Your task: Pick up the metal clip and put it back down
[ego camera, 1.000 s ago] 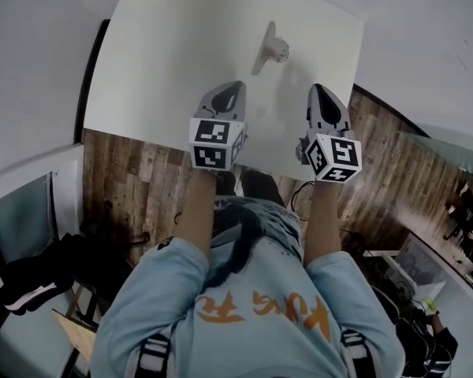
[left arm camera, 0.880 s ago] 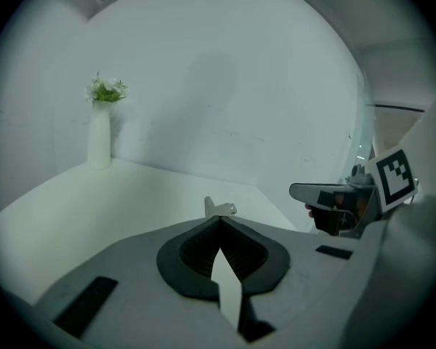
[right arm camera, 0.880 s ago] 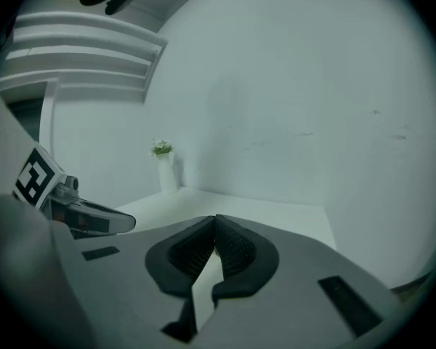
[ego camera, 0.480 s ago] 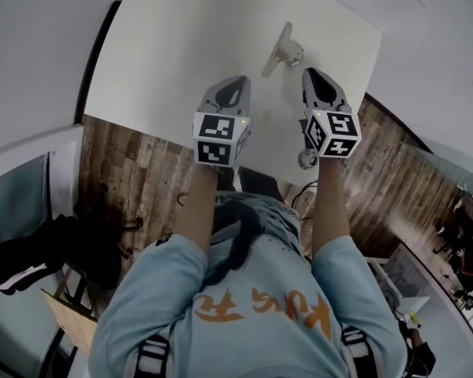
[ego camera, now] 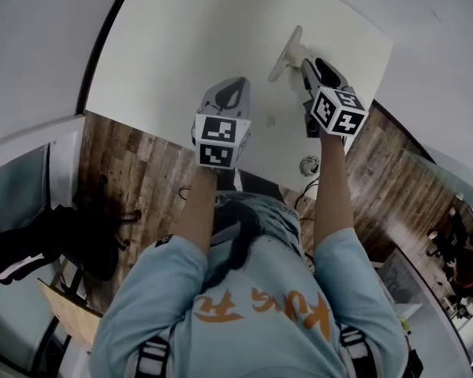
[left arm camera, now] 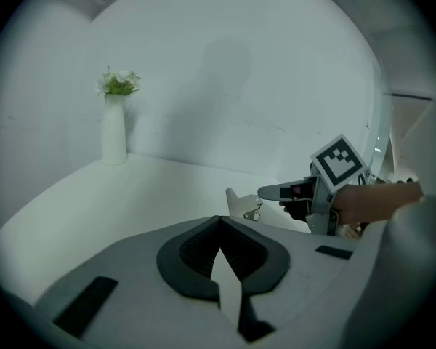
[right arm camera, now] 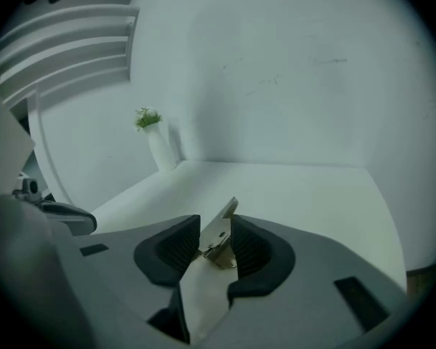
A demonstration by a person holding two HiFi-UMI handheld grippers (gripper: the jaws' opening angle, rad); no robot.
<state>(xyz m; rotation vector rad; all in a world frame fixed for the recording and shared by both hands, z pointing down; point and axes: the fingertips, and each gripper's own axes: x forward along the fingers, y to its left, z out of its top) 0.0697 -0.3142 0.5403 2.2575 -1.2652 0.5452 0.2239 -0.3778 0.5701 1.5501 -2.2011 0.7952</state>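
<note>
While your left claw (ego camera: 233, 85) hung back with its jaws together on nothing, you carried your right claw (ego camera: 306, 64) forward and down over the white surface (ego camera: 181, 46). A second before, it had hovered well short of the metal clip (ego camera: 287, 53); at this moment the clip lay right at its tips. The jaws of that claw had just been opening, from fully together to as wide as they go. Your right gripper view showed the clip (right arm camera: 219, 237) standing between the two ribbed pads, its flat plate poking out past the tips and its wire loop deeper inside. The pads did not look to be pressing on it, so I judged the claw apart around the clip and not yet gripping. From your left gripper view the clip (left arm camera: 242, 203) rested on the surface just ahead and to the right of the idle left claw (left arm camera: 219, 227), with the right claw (left arm camera: 267, 193) reaching in from the side. For the task, the approach seemed finished and the pick-up itself not begun: the clip had not left the surface. Closing squarely on the plate looked like the move this called for, since a thin metal piece could slide out of a skewed pinch.
</note>
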